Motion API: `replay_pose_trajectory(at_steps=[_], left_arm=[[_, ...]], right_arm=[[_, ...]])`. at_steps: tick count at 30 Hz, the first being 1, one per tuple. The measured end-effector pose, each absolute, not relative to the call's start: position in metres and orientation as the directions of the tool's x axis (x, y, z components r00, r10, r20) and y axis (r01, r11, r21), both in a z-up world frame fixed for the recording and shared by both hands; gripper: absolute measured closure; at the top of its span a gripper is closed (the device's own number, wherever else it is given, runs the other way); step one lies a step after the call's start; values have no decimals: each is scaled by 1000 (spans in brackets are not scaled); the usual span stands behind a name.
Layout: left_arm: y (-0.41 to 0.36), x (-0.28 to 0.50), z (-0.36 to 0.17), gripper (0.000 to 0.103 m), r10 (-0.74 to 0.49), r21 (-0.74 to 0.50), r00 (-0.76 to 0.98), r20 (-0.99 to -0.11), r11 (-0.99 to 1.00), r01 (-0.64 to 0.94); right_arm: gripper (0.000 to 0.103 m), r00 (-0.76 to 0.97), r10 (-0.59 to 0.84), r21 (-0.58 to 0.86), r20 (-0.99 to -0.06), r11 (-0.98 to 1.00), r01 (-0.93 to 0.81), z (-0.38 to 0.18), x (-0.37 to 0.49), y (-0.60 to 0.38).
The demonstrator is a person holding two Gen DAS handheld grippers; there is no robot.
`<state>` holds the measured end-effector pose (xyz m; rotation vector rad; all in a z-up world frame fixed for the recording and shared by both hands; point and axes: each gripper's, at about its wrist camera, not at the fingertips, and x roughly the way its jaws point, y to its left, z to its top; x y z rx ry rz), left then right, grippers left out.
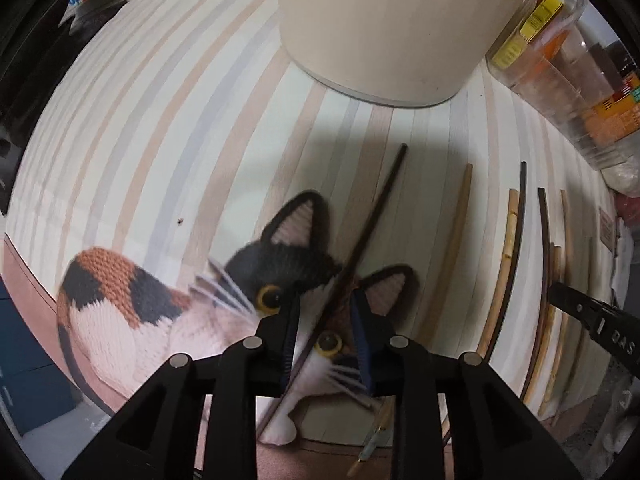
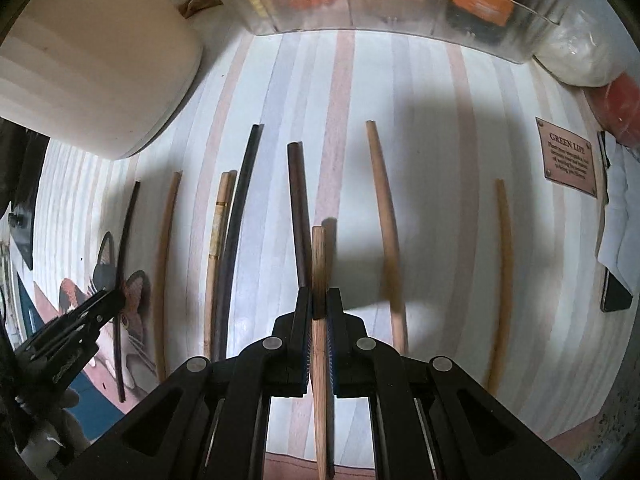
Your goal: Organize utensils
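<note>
Several loose chopsticks, dark and light wood, lie in a row on a striped placemat (image 2: 360, 80). My right gripper (image 2: 319, 300) is shut on a light brown chopstick (image 2: 319, 256), held just above the mat beside a dark chopstick (image 2: 299, 208). My left gripper (image 1: 325, 308) is open, its fingers either side of a thin dark chopstick (image 1: 372, 216) lying across a cat-shaped knitted mat (image 1: 168, 312). The left gripper also shows in the right wrist view (image 2: 80, 320). A cream cylindrical holder (image 1: 384, 28) stands at the back; it also shows in the right wrist view (image 2: 92, 60).
A clear plastic bin (image 2: 400, 0) with orange and yellow packets stands behind the placemat. A brown label plate (image 2: 570, 158) and white cloth (image 2: 616, 232) lie at the right. Other chopsticks (image 1: 516, 260) lie to the right of the cat mat.
</note>
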<state>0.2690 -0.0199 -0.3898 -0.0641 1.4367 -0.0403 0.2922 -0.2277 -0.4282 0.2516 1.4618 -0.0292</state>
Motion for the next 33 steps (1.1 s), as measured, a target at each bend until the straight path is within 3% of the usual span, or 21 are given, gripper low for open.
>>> replay_pose_trajectory(at_steps=[4,5,6,9,14,21,33], left_arm=[[-41,279,-387,84,-18,-1,156,-988,994,108],[-46,278,-386,88,-12,9,162,-987,991,131],[-48,287,-385,98,-23,0,156,-987,990,144],[-46,284,-383,100,-31,-12,150,-988,992,129],[-19,298,-371,100,-91,-90,157,-983,996,16],[-1,288,-323,100,-119,-125,255,-960,992,-8],[24,309,-238,101,-140,-145,507,-850,989,30]], right_arm=[[96,115,140,158,-983,973,170,-434,323,-210],[96,116,140,158,-983,973,171,-431,324,-212],[96,117,139,158,-983,973,171,-431,325,-213],[96,120,134,154,-984,972,178,-431,319,-230],[96,117,159,180,-980,963,201,-432,321,-239],[96,177,199,235,-964,949,212,-410,317,-252],[96,434,221,293,-873,950,105,-300,316,-235]])
